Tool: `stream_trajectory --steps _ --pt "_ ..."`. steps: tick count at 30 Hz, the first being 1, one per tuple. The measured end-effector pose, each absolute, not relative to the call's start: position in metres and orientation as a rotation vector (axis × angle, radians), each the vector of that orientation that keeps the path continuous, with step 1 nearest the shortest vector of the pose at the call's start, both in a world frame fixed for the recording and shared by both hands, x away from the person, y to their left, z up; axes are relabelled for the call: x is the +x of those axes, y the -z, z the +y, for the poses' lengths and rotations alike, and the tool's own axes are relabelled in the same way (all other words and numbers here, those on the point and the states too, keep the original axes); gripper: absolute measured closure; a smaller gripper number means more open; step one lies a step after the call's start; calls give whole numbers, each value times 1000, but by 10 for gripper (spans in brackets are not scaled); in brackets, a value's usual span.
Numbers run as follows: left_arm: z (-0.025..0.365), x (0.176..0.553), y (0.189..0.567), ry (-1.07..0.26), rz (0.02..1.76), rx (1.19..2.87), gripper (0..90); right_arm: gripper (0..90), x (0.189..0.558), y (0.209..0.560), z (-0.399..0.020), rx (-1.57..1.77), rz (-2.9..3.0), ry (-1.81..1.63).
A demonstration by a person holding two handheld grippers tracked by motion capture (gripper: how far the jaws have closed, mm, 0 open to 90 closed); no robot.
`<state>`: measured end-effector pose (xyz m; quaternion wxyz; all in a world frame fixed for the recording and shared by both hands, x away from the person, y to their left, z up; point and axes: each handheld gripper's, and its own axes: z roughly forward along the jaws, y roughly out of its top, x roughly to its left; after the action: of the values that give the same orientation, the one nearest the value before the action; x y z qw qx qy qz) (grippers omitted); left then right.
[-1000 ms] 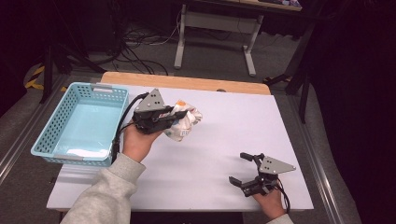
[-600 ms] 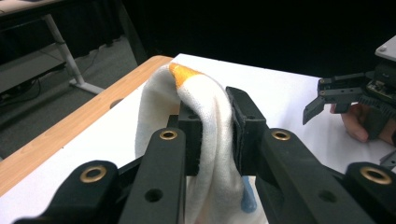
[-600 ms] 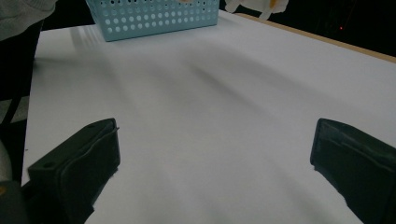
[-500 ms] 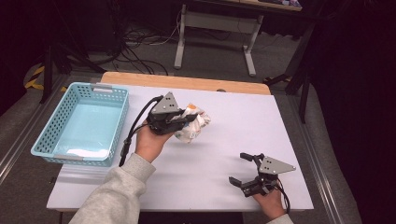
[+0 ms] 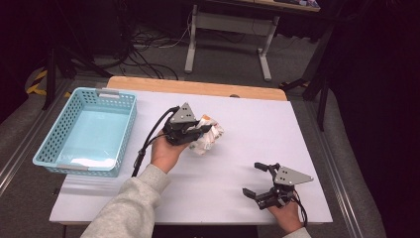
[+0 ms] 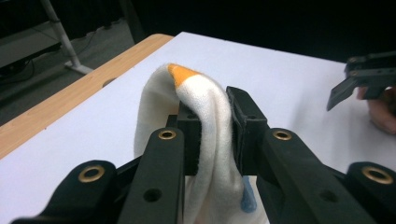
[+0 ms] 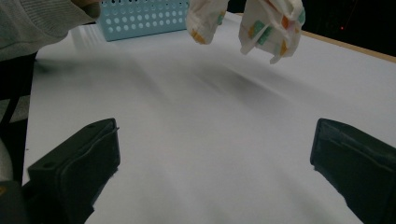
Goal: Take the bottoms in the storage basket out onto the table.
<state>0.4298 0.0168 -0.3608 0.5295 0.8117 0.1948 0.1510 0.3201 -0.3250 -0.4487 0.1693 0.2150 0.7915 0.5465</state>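
Your left claw (image 5: 198,133) is clamped on the cloth (image 5: 208,139); your right claw (image 5: 261,179), at five o'clock, gapes empty.

The small white cloth (image 5: 207,138) has orange, green and blue patches. It is soft and crumpled. It hangs folded over, pinched at its top, and droops just above the middle of the white table (image 5: 247,134).
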Motion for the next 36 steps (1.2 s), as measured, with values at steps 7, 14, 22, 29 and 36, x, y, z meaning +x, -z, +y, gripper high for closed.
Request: stream_trajectory --steps 7,14,22,29,36 --pt "15 434 372 -346 490 1959 763 20 320 449 -325 610 2251 -1552" --pt "14 437 380 -336 506 1973 756 20 320 449 -325 610 2251 -1551" --pt "13 439 387 -318 523 1991 741 20 320 449 -325 611 2252 -1551" --pt "9 440 393 -297 523 2020 724 20 320 449 -324 614 2250 -1548" --pt "5 440 396 -291 516 2040 710 20 320 449 -324 614 2249 -1550"
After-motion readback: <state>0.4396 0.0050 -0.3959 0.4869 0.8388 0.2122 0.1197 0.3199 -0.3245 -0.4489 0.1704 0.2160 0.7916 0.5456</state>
